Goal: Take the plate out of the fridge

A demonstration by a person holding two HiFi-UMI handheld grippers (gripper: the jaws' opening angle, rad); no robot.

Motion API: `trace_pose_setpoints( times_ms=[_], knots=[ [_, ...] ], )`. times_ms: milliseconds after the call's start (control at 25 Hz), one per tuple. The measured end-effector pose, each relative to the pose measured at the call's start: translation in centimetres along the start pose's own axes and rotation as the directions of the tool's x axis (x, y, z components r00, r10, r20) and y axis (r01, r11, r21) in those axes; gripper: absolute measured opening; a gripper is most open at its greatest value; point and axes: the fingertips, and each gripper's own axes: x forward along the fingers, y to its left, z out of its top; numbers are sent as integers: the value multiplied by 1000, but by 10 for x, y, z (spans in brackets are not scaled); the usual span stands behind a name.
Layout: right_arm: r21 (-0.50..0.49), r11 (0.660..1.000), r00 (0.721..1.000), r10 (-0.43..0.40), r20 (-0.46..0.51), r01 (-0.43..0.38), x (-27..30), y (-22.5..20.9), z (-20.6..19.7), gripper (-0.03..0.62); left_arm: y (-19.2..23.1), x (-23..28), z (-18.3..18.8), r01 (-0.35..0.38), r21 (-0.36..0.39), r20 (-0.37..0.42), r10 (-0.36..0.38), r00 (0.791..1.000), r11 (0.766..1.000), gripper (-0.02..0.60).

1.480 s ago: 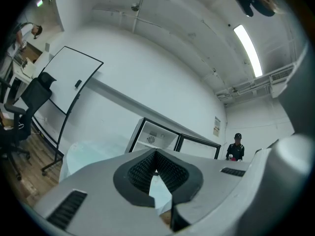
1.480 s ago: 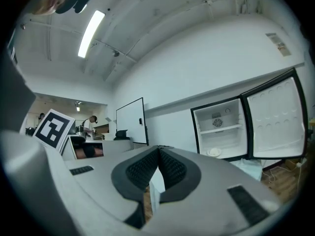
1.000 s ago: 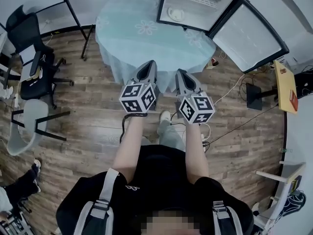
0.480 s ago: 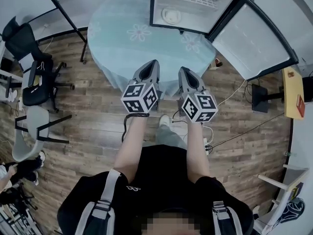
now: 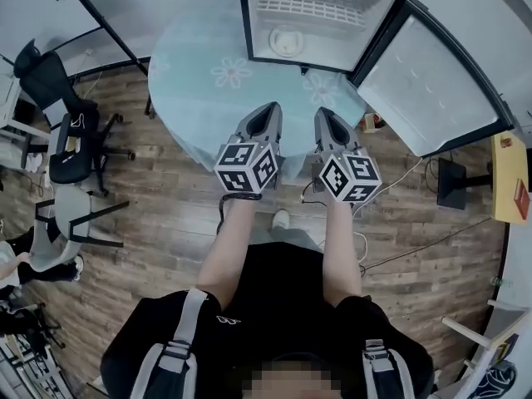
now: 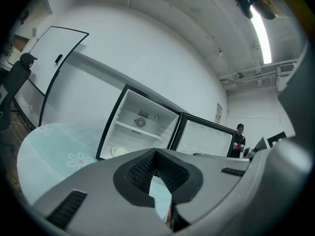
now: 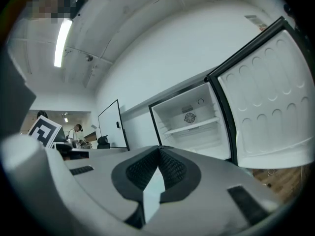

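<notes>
A white plate (image 5: 285, 41) lies on the floor of the open fridge (image 5: 253, 23), which stands on a round table with a pale teal flowered cloth (image 5: 208, 73). The fridge door (image 5: 432, 81) is swung wide to the right. In the left gripper view the plate (image 6: 119, 151) shows low in the fridge (image 6: 142, 117). The right gripper view shows the fridge (image 7: 192, 127), but no plate. My left gripper (image 5: 268, 113) (image 6: 156, 154) and right gripper (image 5: 328, 116) (image 7: 158, 151) are side by side over the table's near edge, well short of the fridge, both shut and empty.
Black office chairs (image 5: 62, 131) and a grey chair (image 5: 58, 223) stand at the left on the wood floor. Cables and a black box (image 5: 453, 185) lie at the right, near a yellow shelf (image 5: 511, 177). A person (image 6: 238, 139) stands far behind the fridge door.
The head view has come closer to the table and fridge, which now show larger. Both grippers have moved forward over the table's edge, still shut.
</notes>
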Motion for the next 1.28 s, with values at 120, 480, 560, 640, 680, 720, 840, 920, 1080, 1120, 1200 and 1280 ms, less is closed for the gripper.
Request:
trace_pose_setpoints(
  times_ms=[120,480,560,640,680,720,840,920,1080,1120,1200,1280],
  knots=[
    [4,1000,1000,7,18,-8,11,-13,12,5,3,9,7,-11,10,16,11,1000,1000,0],
    [13,999,998,48,32,-49,35,-21,28,5,9,28,25,-38,26,33,38,999,999,0],
    [26,998,998,58,19,-58,42,-24,23,5,13,32,20,-50,27,18,49,999,998,0],
    [37,997,998,70,-1,-70,51,-24,16,5,21,35,15,-66,20,4,66,998,998,0],
    [41,996,997,77,-11,-76,56,-23,12,5,26,37,13,-75,14,-3,75,997,997,0],
    [45,996,996,82,-18,-81,60,-22,7,5,32,39,11,-82,8,-10,82,997,997,0],
    [40,995,995,88,-37,-87,70,-23,-1,5,43,48,6,-86,-18,-17,86,996,996,0],
    [33,996,995,86,-46,-84,78,-27,0,5,48,58,4,-80,-44,-20,79,997,996,0],
    [47,997,997,62,-53,-59,100,-47,2,5,56,86,-3,-63,-65,-51,60,997,996,0],
    [52,997,996,57,-63,-54,106,-51,-1,5,59,92,-6,-64,-73,-59,60,996,995,0],
    [58,997,993,60,-99,-54,116,-54,-13,5,70,100,-13,-78,-107,-73,71,995,991,0],
    [64,996,989,68,-132,-60,129,-56,-25,5,82,109,-20,-94,-140,-89,82,993,986,0]
  ],
)
